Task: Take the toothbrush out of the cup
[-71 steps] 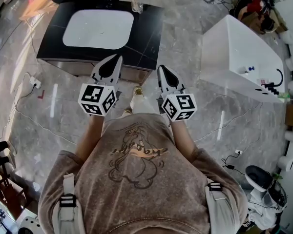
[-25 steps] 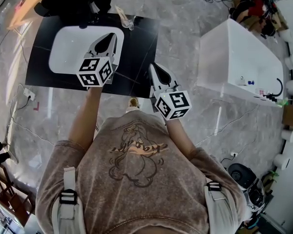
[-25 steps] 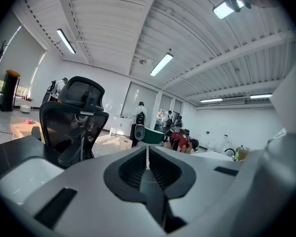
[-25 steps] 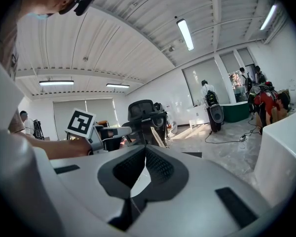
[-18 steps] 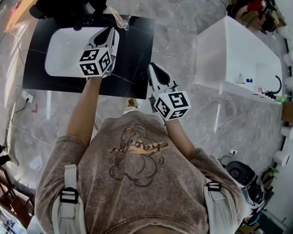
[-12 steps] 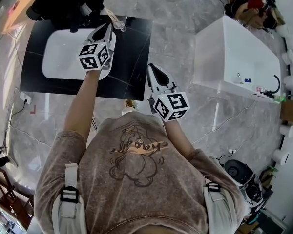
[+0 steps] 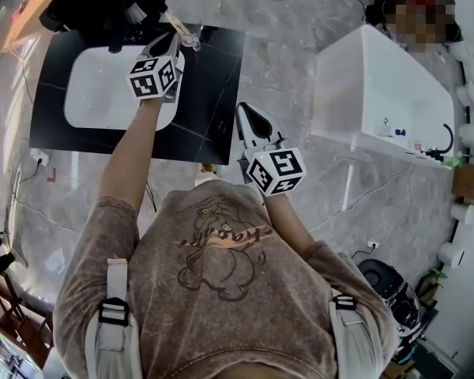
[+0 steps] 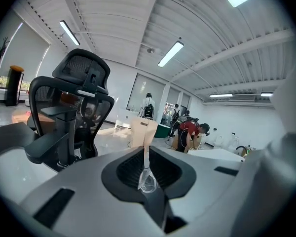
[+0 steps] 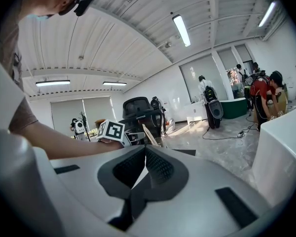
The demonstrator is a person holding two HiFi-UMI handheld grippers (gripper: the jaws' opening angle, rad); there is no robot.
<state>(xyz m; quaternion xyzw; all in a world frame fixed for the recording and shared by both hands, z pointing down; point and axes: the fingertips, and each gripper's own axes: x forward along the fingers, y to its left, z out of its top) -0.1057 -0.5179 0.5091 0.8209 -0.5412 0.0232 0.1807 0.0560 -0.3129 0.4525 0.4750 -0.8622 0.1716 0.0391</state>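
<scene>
The toothbrush (image 7: 174, 27) stands in the clear cup (image 7: 191, 43) at the frame's upper left, so removal is not yet begun; the left gripper (image 7: 171, 41) beside it and the right gripper (image 7: 246, 109) mid-frame both have jaws together, empty.

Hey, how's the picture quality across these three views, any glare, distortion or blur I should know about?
Head view: wide-angle bending toward the edges, and bright glare streaks on the polished floor. Left gripper view: strong fisheye with black corners, and the ceiling lights are blown out. Right gripper view: the same fisheye, with an overexposed strip light.
</scene>
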